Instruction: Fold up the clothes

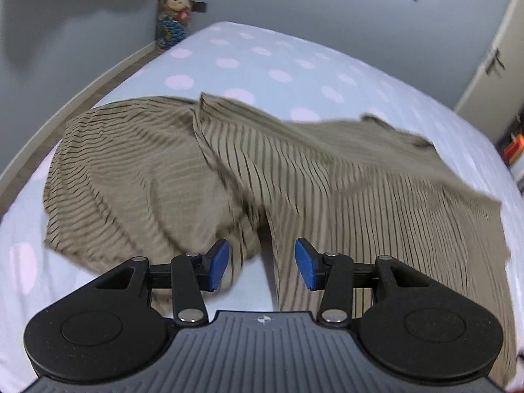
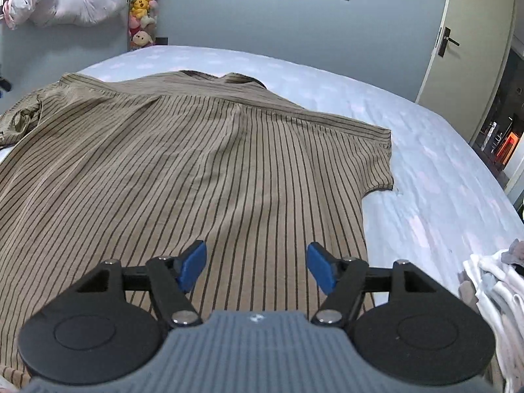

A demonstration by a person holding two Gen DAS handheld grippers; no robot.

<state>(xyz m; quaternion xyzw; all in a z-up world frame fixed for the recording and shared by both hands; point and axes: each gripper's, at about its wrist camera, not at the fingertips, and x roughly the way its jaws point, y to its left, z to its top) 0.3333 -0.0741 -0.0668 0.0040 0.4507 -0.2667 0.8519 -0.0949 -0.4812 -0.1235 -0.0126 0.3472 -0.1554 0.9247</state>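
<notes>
Both tools, left tool (image 1: pixel 262 263) and right tool (image 2: pixel 255 267), stand open and empty above the striped shirt (image 2: pixel 196 163) spread ahead on the bed (image 2: pixel 442 180); folding remains undone.

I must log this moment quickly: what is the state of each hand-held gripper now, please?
Left hand-held gripper: open, holding nothing, above the striped shirt.
Right hand-held gripper: open, holding nothing, above the same shirt.
</notes>
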